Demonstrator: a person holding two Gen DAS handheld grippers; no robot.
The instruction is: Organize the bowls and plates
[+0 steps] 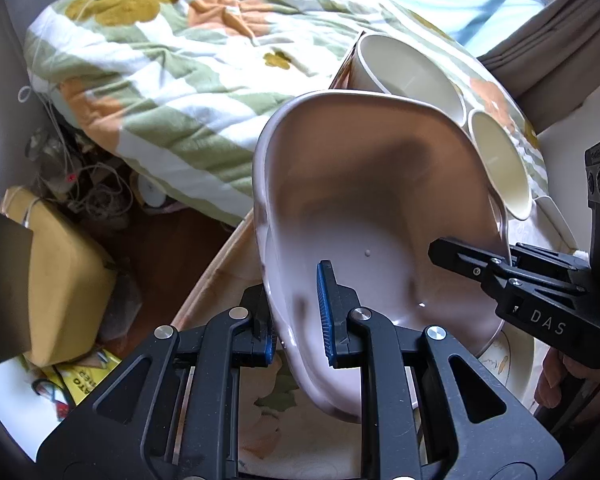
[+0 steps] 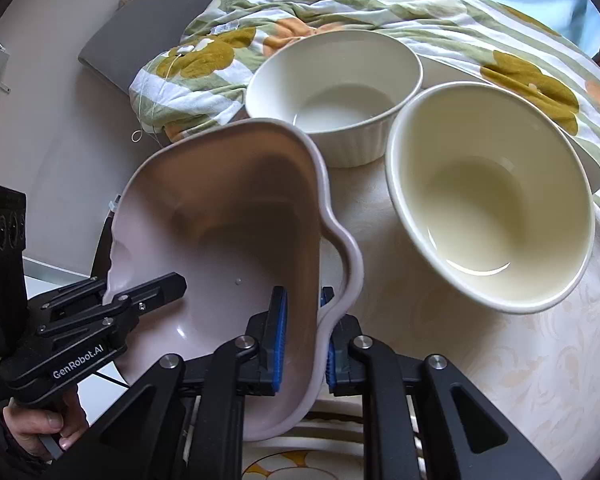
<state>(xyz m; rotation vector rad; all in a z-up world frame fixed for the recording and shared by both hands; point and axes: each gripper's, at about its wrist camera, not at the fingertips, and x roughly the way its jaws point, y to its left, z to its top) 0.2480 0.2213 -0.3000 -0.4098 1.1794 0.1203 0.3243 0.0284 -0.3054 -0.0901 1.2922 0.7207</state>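
While both of my hand-held grippers pinch opposite rims, the pink dish [image 2: 228, 248] hangs tilted over the counter [image 2: 480, 360].

I judge the step wants an even lift, both sides rising together, since the smooth wavy-edged ceramic could slip; my left hand-held gripper [image 1: 298, 312] is clamped on one wall and the right hand-held gripper [image 2: 304, 340] on the other. Glossy and empty, it sits just beside a cream bowl [image 2: 492, 200] and a ribbed white bowl [image 2: 336, 96], with a flowered quilt [image 2: 380, 4] behind.
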